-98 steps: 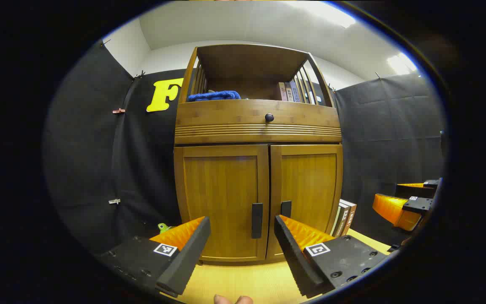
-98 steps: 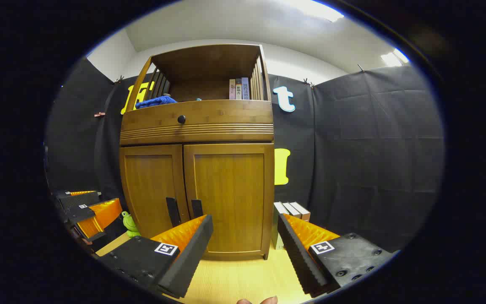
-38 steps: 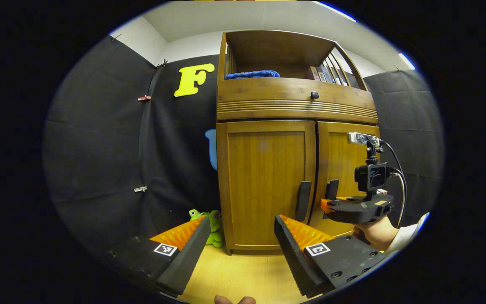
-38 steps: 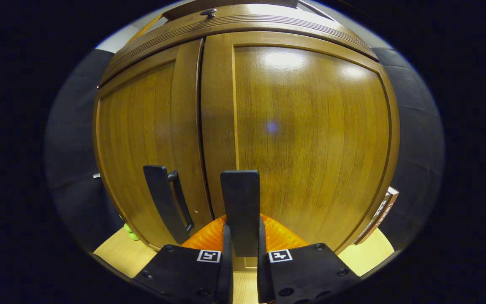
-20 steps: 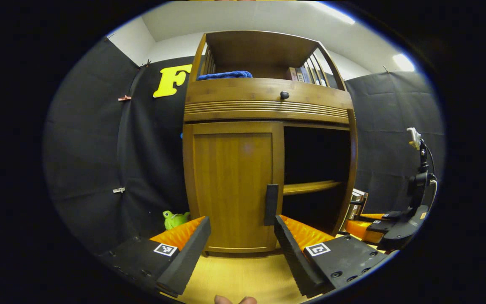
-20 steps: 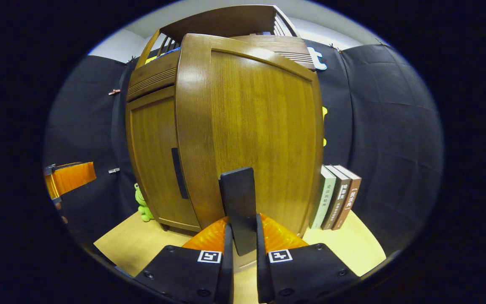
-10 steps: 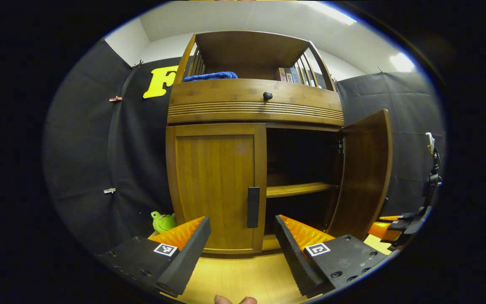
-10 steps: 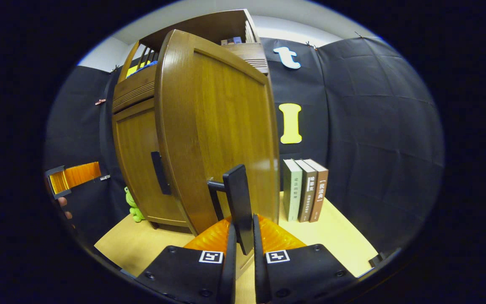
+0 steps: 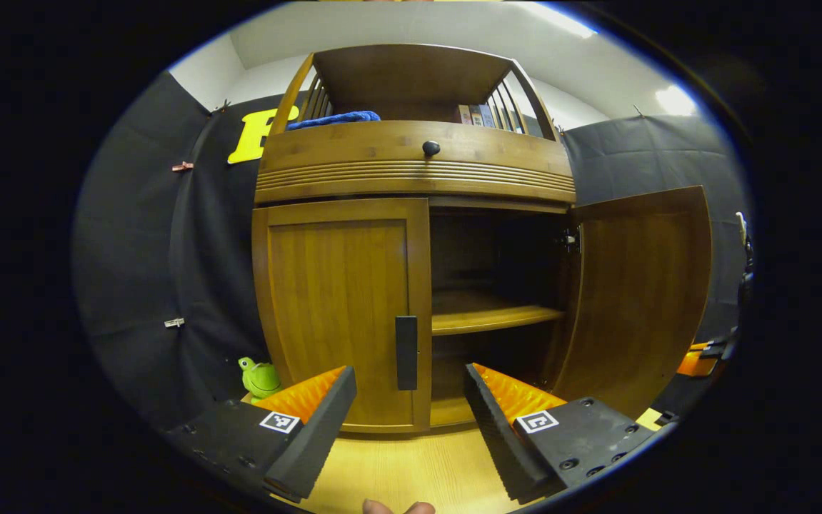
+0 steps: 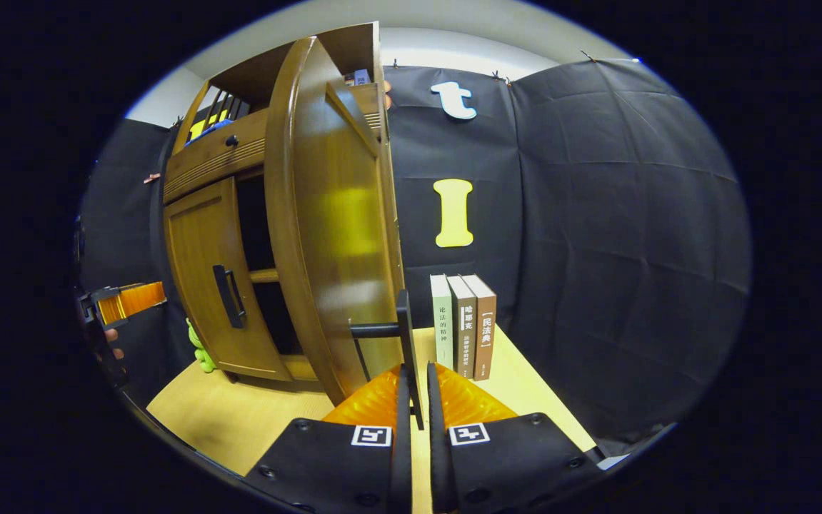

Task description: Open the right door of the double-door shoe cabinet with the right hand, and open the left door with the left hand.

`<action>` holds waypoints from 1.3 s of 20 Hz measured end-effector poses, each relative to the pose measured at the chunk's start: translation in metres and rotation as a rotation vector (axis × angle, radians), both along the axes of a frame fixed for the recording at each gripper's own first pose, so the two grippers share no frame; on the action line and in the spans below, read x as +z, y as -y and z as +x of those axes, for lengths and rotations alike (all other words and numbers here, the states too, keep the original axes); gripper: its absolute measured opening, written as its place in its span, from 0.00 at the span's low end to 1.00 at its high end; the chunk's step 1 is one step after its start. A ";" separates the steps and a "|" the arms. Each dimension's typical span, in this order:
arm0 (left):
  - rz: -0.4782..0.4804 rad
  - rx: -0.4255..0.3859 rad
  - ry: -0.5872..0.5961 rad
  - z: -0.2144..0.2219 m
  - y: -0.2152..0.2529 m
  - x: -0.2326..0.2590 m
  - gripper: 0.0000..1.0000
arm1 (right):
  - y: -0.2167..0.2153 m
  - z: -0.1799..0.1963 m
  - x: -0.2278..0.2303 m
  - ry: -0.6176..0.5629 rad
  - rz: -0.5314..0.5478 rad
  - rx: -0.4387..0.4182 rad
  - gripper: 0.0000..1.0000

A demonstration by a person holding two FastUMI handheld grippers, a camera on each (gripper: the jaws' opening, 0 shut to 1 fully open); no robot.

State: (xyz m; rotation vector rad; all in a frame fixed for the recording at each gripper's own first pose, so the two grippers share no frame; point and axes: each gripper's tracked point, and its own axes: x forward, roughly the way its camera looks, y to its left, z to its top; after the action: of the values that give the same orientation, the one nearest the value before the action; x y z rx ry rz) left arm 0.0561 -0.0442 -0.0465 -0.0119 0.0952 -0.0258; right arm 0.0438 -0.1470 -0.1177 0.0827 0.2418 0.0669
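The wooden shoe cabinet (image 9: 411, 164) stands ahead in the left gripper view. Its left door (image 9: 339, 307) is closed, with a black handle (image 9: 406, 353) near its inner edge. The right door (image 9: 643, 293) is swung wide open, baring a dark inside with a shelf (image 9: 489, 318). My left gripper (image 9: 411, 407) is open, a short way in front of the left door's handle. In the right gripper view my right gripper (image 10: 414, 400) is shut on the right door's black handle (image 10: 405, 335), with the right door (image 10: 332, 235) seen almost edge-on. The left gripper (image 10: 121, 300) shows at the far left there.
Three books (image 10: 464, 325) stand upright on the pale wooden table (image 10: 239, 421) right of the cabinet, just behind the open door. A green frog toy (image 9: 259, 376) sits by the cabinet's left foot. A blue cloth (image 9: 332, 118) and some books lie on the top shelf above a drawer knob (image 9: 430, 148).
The right gripper has pulled the right door from closed to wide open, still holding its handle. The left gripper has drifted closer to the left door's handle and stays open.
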 end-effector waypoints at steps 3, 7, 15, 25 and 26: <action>-0.015 0.003 -0.005 0.011 0.007 0.002 0.92 | 0.008 0.003 0.000 -0.005 -0.018 0.056 0.15; -0.024 0.026 -0.015 0.026 0.011 -0.001 0.92 | 0.027 0.004 0.003 -0.011 0.018 0.066 0.14; -0.018 0.027 -0.018 0.051 0.020 -0.003 0.94 | 0.042 -0.002 0.006 0.012 -0.015 0.068 0.16; 0.022 0.055 -0.038 0.090 0.007 -0.034 0.94 | 0.078 -0.023 0.049 0.098 -0.073 -0.167 0.92; 0.019 0.058 -0.047 0.096 0.004 -0.038 0.92 | 0.076 -0.025 0.050 0.103 -0.072 -0.169 0.98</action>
State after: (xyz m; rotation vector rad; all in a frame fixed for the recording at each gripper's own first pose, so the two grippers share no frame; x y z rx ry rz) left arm 0.1526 -0.0477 -0.0849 0.0034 0.1424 0.0335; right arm 0.0185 -0.2231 -0.0676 0.0279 0.1337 -0.1056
